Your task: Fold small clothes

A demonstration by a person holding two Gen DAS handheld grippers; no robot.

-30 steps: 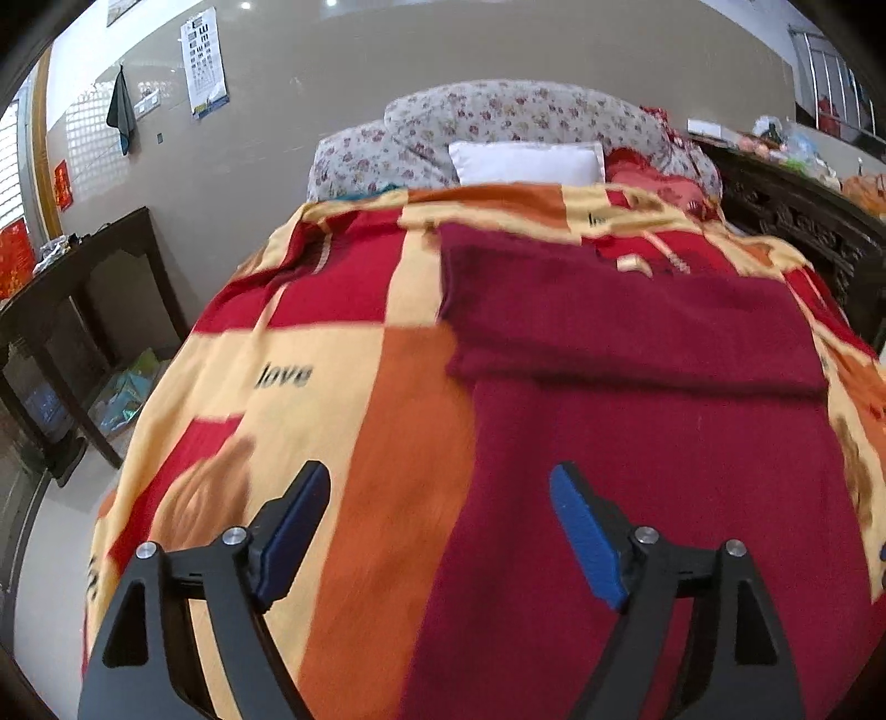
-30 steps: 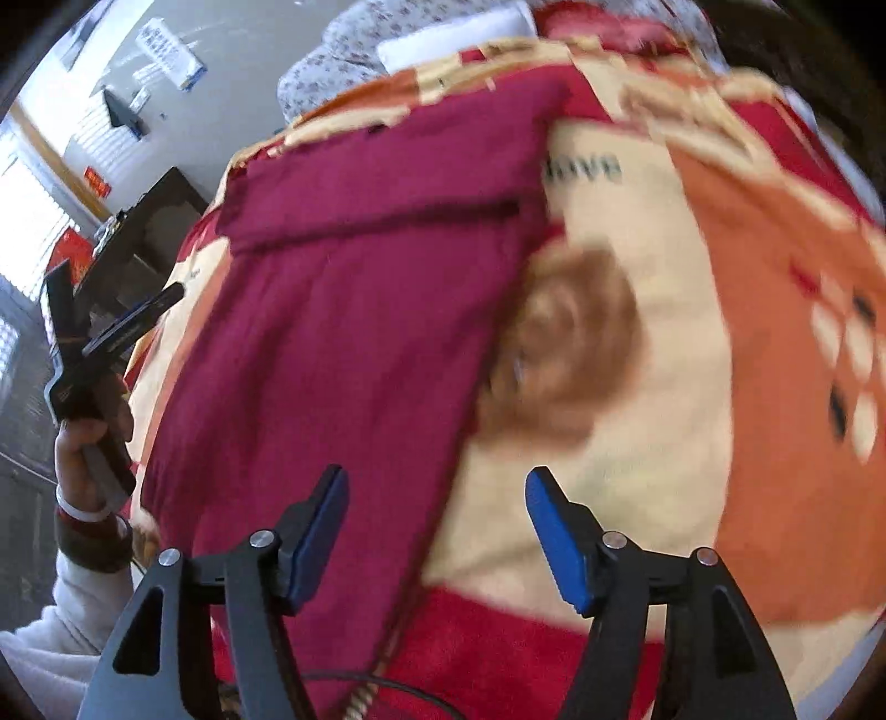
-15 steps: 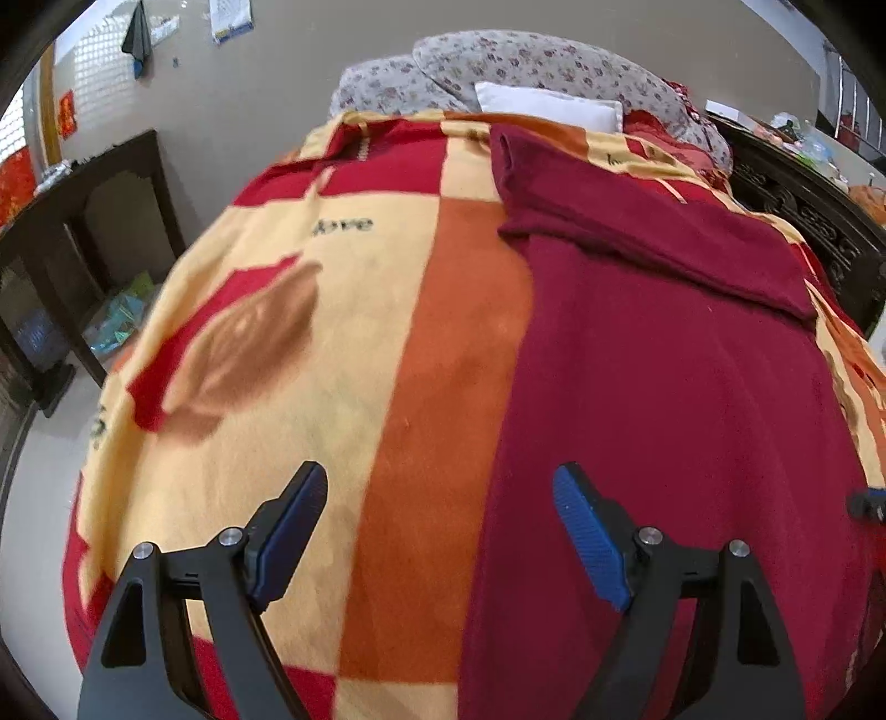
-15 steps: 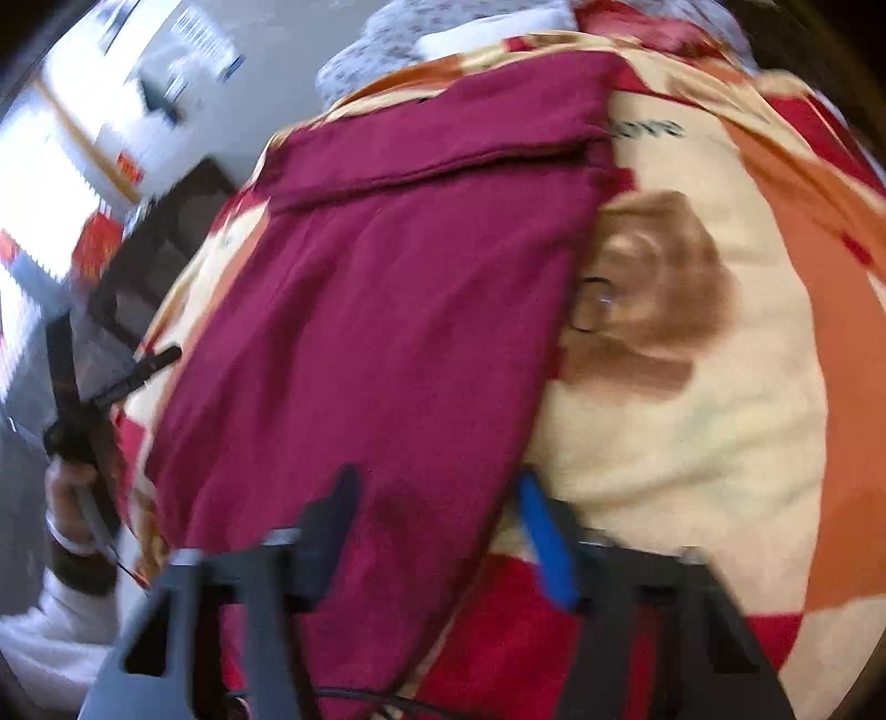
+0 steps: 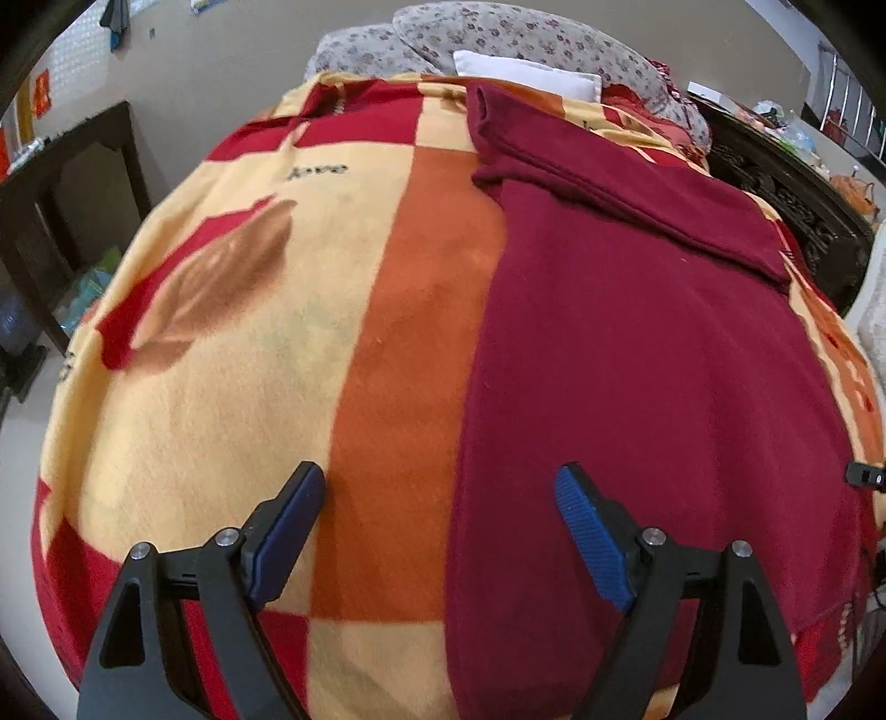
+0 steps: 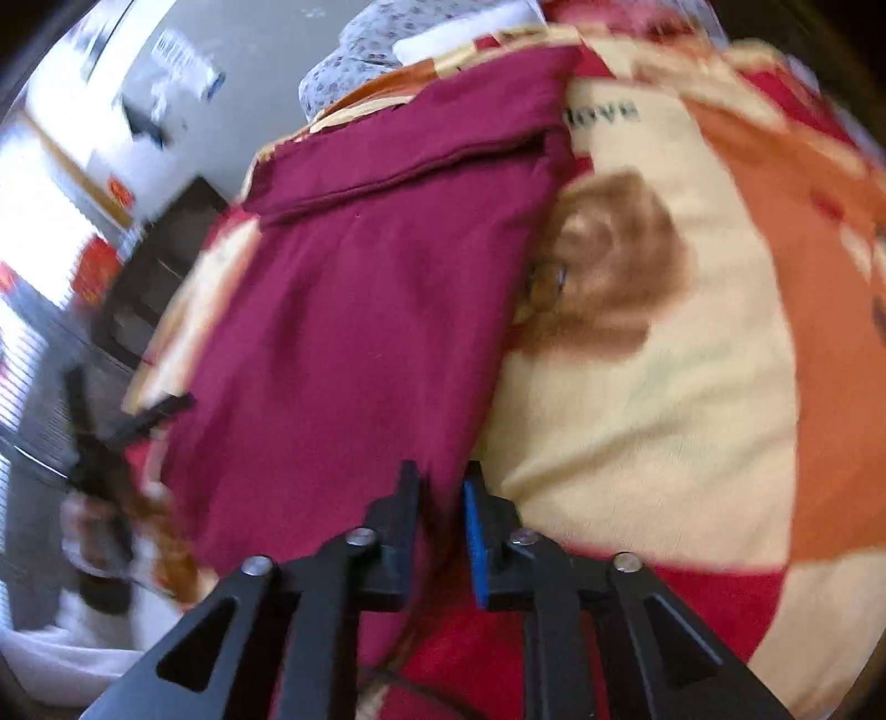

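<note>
Cloth [image 5: 637, 354], dark maroon, lies flat on the blanket [image 5: 232, 387] that covers the bed, its long side running away from me toward the pillows [image 5: 498, 33]. The far end is folded back on itself as a flap [image 5: 626, 188] lying across the width. A white pillow [image 5: 526, 72] sits just past that flap against the flowered ones.

My left gripper [image 5: 440, 526] hangs over the near part of the bed with its jaws spread wide and nothing between them. The left pad [image 5: 288, 531] is over the orange stripe [image 5: 421, 332] of the blanket, the right pad [image 5: 590, 537] over the maroon cloth, so the cloth's left edge runs up between them. I cannot tell whether the pads touch the fabric.

My right gripper [image 6: 440, 526] is at the cloth's near right corner. Its jaws stand narrow and are opening a little, with the maroon edge [image 6: 437, 498] bunched between the pads; the fabric there looks pinched and lifted off the blanket. To the right of that edge lies the cream panel with the brown rose [image 6: 609, 266].

In the right view my other hand [image 6: 99, 515] shows blurred at the left edge, beside the bed, with a dark table [image 6: 155, 277] behind it near the wall.
</note>
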